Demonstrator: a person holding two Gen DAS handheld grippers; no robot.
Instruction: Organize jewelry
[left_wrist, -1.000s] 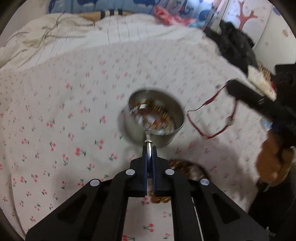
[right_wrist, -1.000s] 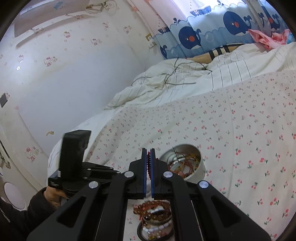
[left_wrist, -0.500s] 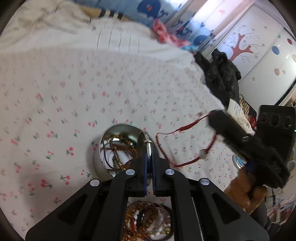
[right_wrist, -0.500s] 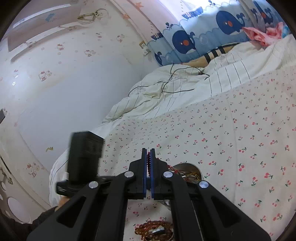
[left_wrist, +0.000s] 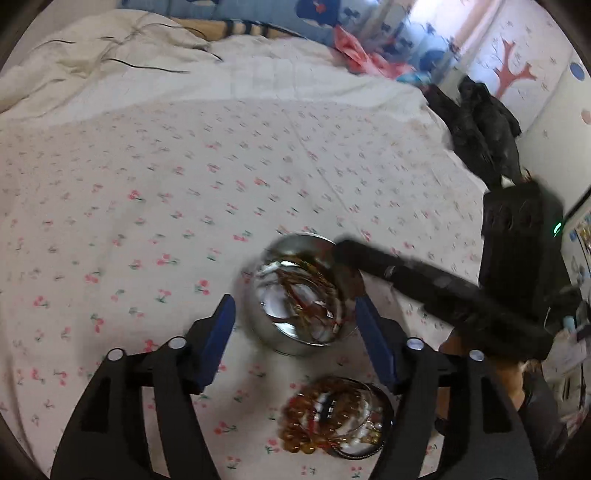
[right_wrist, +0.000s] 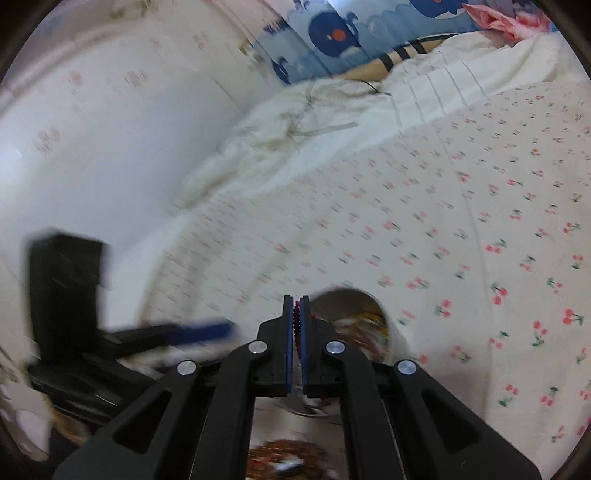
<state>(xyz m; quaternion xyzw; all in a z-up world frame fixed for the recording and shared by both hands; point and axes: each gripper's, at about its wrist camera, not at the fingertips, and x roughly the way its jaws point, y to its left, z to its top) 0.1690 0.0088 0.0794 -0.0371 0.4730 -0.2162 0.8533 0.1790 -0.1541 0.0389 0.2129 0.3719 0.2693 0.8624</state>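
Red beaded string (right_wrist: 296, 325) sits clamped between the right jaws above the steel bowl (left_wrist: 301, 295); left jaws spread apart.

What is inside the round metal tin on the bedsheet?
In the metal tin lies a tangle of thin brown, gold and red jewelry strands. The right gripper reaches over its rim and covers part of the inside; single pieces blur together.

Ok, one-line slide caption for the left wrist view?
Left gripper open above the steel tin of jewelry, the right gripper over its rim.
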